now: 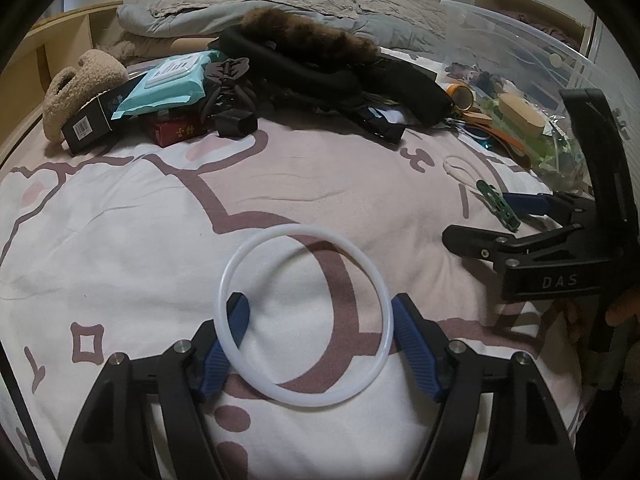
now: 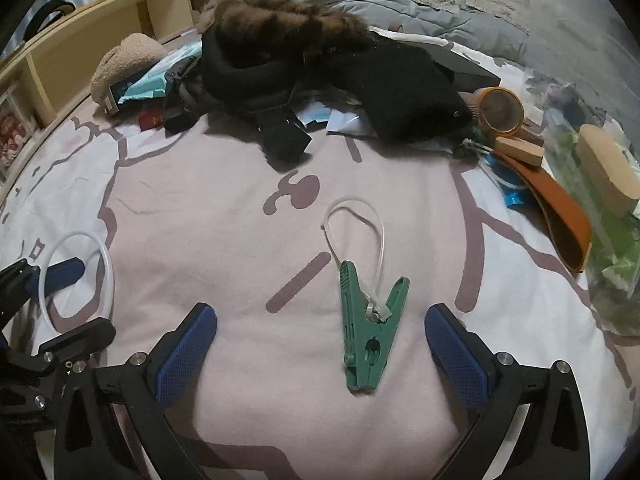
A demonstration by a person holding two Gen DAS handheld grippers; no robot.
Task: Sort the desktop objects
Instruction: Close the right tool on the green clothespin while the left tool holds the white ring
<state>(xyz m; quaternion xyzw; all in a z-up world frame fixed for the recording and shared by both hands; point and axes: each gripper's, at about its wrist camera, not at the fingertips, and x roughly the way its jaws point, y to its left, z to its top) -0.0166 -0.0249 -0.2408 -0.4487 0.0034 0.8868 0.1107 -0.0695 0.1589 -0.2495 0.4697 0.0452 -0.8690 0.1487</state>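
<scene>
I read my left claw point(image 1: 320, 316) clamped on the white ring point(image 1: 304, 314), on the bed point(image 1: 120, 240). My right claw point(image 2: 320, 332) stands apart around the green clip point(image 2: 366, 336). Clear bin point(image 1: 516, 36), frame-cropped: contents indistinct.

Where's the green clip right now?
In the right wrist view the green clip lies on the bedsheet between the open right gripper fingers, untouched, with a clear loop attached.
</scene>
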